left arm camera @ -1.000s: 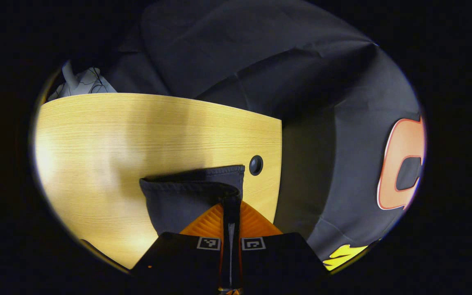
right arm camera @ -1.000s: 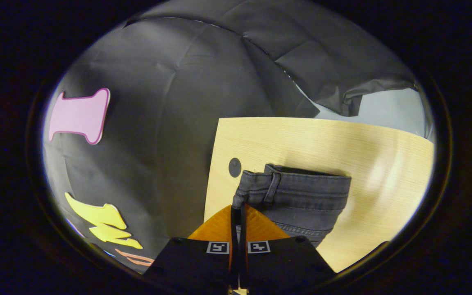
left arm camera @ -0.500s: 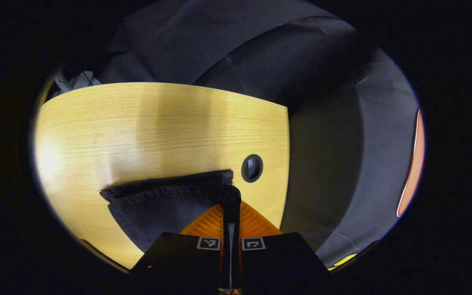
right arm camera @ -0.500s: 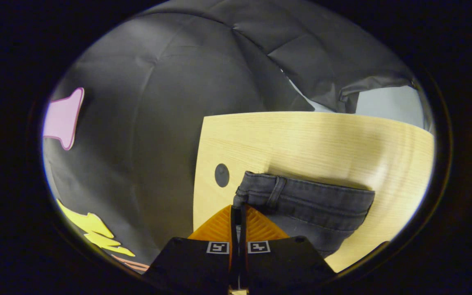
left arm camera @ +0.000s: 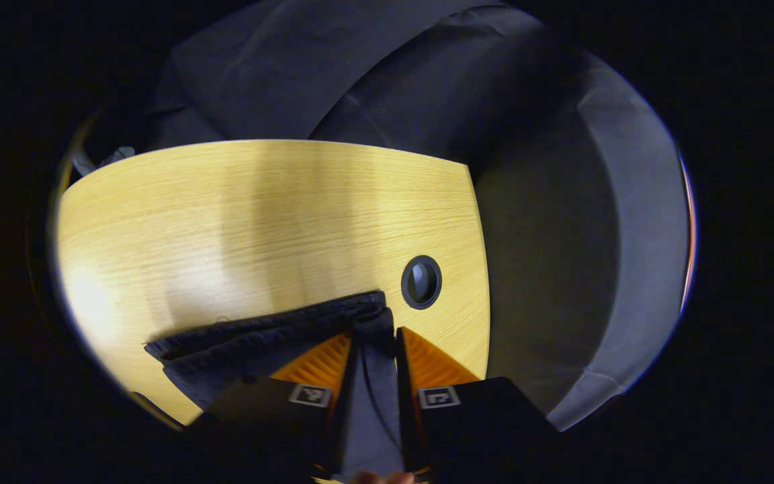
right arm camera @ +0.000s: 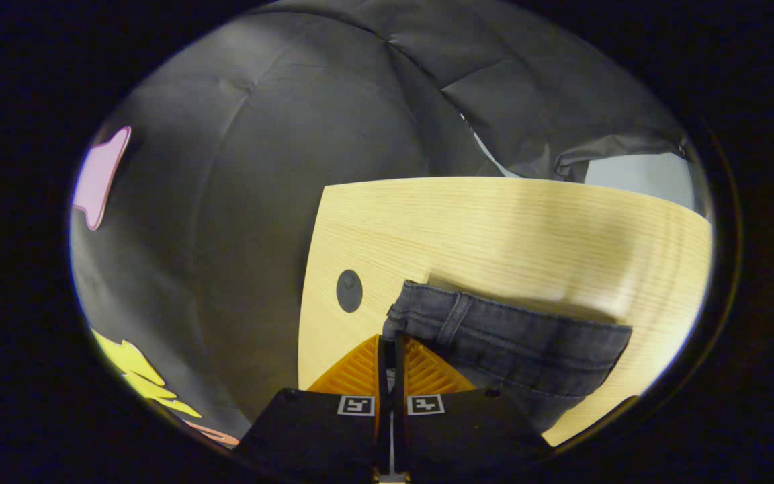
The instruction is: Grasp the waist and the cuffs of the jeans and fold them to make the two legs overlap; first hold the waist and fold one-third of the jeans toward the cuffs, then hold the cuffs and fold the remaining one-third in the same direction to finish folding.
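The tabletop (left arm camera: 239, 215) is the biggest thing here. It is pale wood with a lot of bare room on it. In the left gripper view the bare wood runs far ahead and off to the left of the cloth. In the right gripper view the tabletop (right arm camera: 508, 222) has bare wood ahead and to the right. Its near corner edge drops off close to the claw, so there is little room on that side.

The jeans (right arm camera: 521, 343) lie on the tabletop near that corner. The right gripper view shows the grey waist band with a belt loop and stitching. The left gripper view shows the jeans (left arm camera: 259, 343) as a dark folded edge, with layers stacked one on the other.

A small round hole (left arm camera: 420, 282) sits in the wood just beside the jeans, close to the table's edge. In the right gripper view the hole (right arm camera: 349, 290) is on the left of the waist band.

The left claw (left arm camera: 374, 336) is open a little way, and dark cloth lies in the gap between its orange fingers (left arm camera: 316, 356). The right claw (right arm camera: 390, 339) is pinched nearly closed, with its tips at the corner of the waist band.
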Motion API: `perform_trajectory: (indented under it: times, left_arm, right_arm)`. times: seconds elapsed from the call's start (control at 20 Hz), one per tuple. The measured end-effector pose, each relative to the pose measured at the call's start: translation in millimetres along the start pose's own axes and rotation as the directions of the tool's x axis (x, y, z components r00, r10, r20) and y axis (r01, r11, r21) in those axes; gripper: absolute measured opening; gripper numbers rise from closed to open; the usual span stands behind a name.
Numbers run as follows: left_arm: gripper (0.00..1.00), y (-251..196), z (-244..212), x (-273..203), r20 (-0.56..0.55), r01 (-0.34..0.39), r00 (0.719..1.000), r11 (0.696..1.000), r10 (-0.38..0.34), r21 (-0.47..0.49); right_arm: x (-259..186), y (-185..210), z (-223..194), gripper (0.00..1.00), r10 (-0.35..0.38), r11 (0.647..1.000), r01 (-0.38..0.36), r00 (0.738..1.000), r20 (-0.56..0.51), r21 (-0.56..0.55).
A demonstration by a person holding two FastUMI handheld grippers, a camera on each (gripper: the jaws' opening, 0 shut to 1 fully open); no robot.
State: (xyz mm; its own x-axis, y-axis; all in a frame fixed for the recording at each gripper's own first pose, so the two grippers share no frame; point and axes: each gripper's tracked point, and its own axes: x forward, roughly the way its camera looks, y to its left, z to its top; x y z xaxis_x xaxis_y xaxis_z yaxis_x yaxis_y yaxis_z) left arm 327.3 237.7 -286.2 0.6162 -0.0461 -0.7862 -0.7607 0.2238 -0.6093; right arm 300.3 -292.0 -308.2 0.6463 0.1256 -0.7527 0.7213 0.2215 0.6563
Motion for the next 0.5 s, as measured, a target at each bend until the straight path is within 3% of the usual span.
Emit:
perform_trajectory:
  times: [0.05, 0.1, 0.25, 0.3, 0.35, 0.45, 0.5]
  left_arm:
    - [0.29, -0.8, 3.7, -5.0, 0.022, 0.005, 1.000, 1.000, -0.006, 0.025]
    - [0.58, -5.5, 6.0, -5.1, 0.043, 0.015, 0.999, 0.999, -0.017, 0.046]
    - [0.78, -8.8, 17.1, -13.5, 0.107, 0.019, 0.994, 0.994, -0.031, 0.112]
    - [0.82, -10.6, 20.9, -18.0, 0.137, 0.018, 0.990, 0.988, -0.039, 0.155]
    - [0.82, -13.4, 24.0, -24.2, 0.167, 0.016, 0.985, 0.978, -0.052, 0.209]
    - [0.82, -31.4, 31.6, -43.6, 0.270, 0.012, 0.956, 0.931, -0.117, 0.364]
    - [0.96, -42.5, 28.3, -52.7, 0.300, 0.010, 0.940, 0.893, -0.161, 0.450]
  right_arm:
    - [1.2, 3.3, -0.2, 0.08, 0.019, 1.000, -0.019, 1.000, 0.005, 0.003]
    - [1.3, 9.8, -0.6, 0.06, 0.047, 0.999, -0.047, 0.999, 0.004, 0.007]
    - [5.3, 28.5, -4.7, 0.75, 0.096, 0.995, -0.096, 0.995, 0.032, -0.003]
    - [2.2, 29.5, -6.8, 0.81, 0.087, 0.995, -0.085, 0.995, 0.049, -0.046]
    - [0.6, 33.9, -8.5, 0.94, 0.088, 0.991, -0.079, 0.993, 0.074, -0.112]
    - [-7.3, 50.4, -21.6, 0.94, 0.128, 0.961, -0.096, 0.985, 0.113, -0.258]
    - [-11.7, 64.9, -31.4, 0.86, 0.165, 0.938, -0.120, 0.979, 0.116, -0.324]
